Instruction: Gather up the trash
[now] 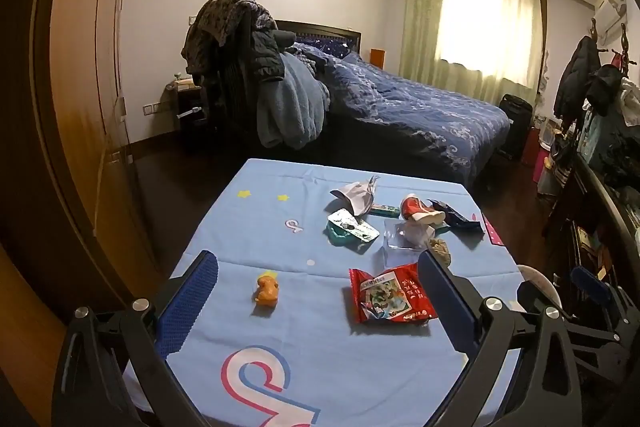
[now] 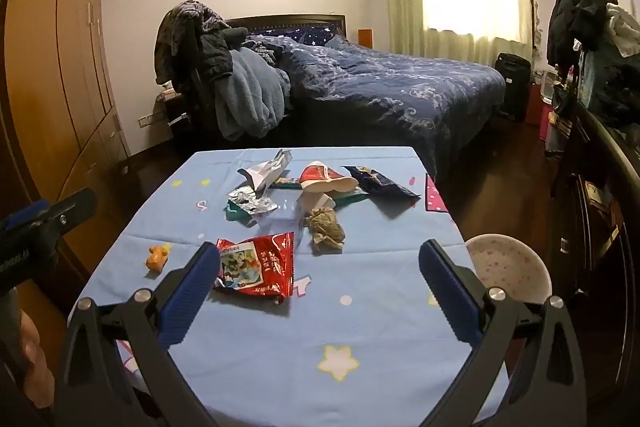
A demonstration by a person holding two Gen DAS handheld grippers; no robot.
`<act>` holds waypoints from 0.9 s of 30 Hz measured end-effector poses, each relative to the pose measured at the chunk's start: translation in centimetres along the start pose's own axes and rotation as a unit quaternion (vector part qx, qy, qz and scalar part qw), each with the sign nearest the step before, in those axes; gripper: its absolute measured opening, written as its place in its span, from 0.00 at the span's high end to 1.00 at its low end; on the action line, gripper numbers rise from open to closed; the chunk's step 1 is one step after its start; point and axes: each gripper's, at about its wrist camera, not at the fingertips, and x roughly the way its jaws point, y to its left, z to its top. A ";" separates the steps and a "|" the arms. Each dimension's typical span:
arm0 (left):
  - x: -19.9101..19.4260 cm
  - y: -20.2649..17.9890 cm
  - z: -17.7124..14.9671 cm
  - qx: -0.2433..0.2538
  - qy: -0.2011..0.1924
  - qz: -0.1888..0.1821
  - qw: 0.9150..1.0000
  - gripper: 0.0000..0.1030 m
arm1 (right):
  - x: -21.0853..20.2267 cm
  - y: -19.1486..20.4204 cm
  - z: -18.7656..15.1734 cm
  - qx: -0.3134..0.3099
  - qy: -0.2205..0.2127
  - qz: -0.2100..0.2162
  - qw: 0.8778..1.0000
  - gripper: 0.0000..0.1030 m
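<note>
Trash lies on a blue-clothed table (image 1: 280,235) (image 2: 360,307). A red snack packet (image 1: 390,295) (image 2: 256,263) is nearest. Behind it lie a brown crumpled wad (image 1: 440,251) (image 2: 326,229), a tipped red paper cup (image 1: 420,213) (image 2: 326,179), a dark blue wrapper (image 1: 456,221) (image 2: 380,183), a silver foil wrapper (image 1: 352,229) (image 2: 252,203), white crumpled paper (image 1: 356,195) (image 2: 264,171) and clear plastic (image 1: 404,239) (image 2: 280,217). A small orange piece (image 1: 266,291) (image 2: 157,257) lies left. My left gripper (image 1: 318,297) is open and empty above the table. My right gripper (image 2: 320,285) is open and empty, beside the red packet.
A white speckled bin (image 2: 508,267) (image 1: 538,285) stands at the table's right edge. A bed with blue bedding (image 2: 380,87) and a chair piled with clothes (image 2: 224,75) are behind. A wardrobe (image 1: 88,107) is left, cluttered furniture (image 2: 592,167) right.
</note>
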 end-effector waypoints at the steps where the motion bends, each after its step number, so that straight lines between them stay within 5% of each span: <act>1: 0.0 0.0 0.0 0.000 0.000 0.000 1.000 0.03 | 0.0 0.0 0.0 0.000 0.000 0.001 1.000 0.03; 27: 0.5 0.3 -0.7 -0.010 0.008 -0.004 1.000 0.03 | 0.4 0.0 -0.2 0.000 0.011 0.009 1.000 0.03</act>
